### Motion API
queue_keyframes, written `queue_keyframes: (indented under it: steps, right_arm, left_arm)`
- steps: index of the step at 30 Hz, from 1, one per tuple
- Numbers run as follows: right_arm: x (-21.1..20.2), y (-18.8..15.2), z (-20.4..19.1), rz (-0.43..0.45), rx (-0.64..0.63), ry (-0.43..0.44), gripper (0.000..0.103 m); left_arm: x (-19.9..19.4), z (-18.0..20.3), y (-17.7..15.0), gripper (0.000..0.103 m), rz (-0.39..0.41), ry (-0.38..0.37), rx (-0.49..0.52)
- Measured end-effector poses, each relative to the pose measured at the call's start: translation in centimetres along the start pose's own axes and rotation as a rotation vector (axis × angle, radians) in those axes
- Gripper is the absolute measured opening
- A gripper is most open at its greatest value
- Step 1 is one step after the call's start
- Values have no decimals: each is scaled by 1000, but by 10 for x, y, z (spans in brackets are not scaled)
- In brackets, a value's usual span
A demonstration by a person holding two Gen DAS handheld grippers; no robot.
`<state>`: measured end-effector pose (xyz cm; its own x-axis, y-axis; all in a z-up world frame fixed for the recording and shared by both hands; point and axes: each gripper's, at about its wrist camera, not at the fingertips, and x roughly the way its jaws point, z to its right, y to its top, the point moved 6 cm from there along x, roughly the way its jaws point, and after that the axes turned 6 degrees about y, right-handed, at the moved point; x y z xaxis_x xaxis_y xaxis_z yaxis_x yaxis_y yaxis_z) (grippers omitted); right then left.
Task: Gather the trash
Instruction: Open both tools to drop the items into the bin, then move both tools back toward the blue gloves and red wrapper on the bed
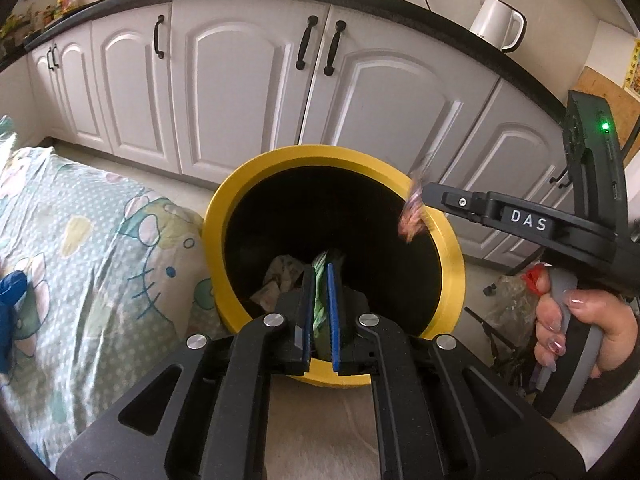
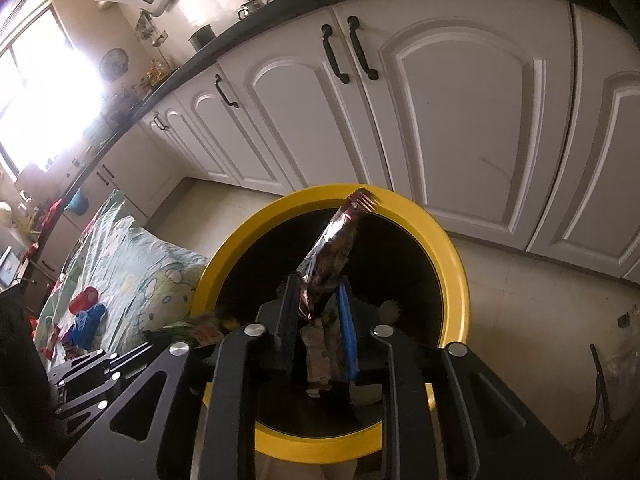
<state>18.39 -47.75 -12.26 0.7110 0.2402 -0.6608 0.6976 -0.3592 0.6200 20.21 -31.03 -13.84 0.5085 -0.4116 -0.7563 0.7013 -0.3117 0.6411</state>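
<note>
A yellow-rimmed black trash bin (image 1: 256,184) stands on the floor by the cabinets; it also shows in the right wrist view (image 2: 452,256). My left gripper (image 1: 320,276) is over the bin's near rim, shut on a green wrapper (image 1: 320,308). My right gripper (image 2: 320,292) is over the bin, shut on a dark shiny snack wrapper (image 2: 332,248) that sticks up. In the left wrist view the right gripper (image 1: 424,196) holds that wrapper (image 1: 414,216) over the bin's right rim. Crumpled paper trash (image 1: 280,280) lies inside the bin.
A mattress with a cartoon-print sheet (image 1: 80,248) lies left of the bin, with blue and red items (image 2: 86,312) on it. White cabinets (image 1: 240,92) stand behind the bin. A white kettle (image 1: 498,24) sits on the counter. Clutter (image 1: 508,300) lies at the right.
</note>
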Motion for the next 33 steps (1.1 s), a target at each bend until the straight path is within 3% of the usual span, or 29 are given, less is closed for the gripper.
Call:
queue_keyframes:
  steps: [2, 4, 8, 10, 12, 16, 33]
  right_arm:
    - [-1, 1, 1, 7, 4, -3, 29]
    - [-3, 2, 2, 18, 10, -10, 37]
    - [-12, 7, 6, 54, 19, -33, 52]
    - [-15, 8, 6, 68, 24, -38, 61]
    - [-19, 10, 6, 83, 26, -47, 68]
    - [-24, 11, -1, 102, 8, -59, 75]
    - [-38, 9, -82, 156, -169, 30, 80]
  left_arm:
    - [1, -1, -1, 4, -3, 6, 2]
    - [2, -3, -1, 21, -8, 9, -2]
    - [-2, -7, -1, 40, 2, 16, -18]
    - [-6, -10, 0, 57, 10, 25, -26]
    - [-13, -15, 1, 67, 22, 29, -44]
    - [-29, -25, 5, 90, 67, 62, -58]
    - [-105, -82, 6, 92, 238, 245, -134]
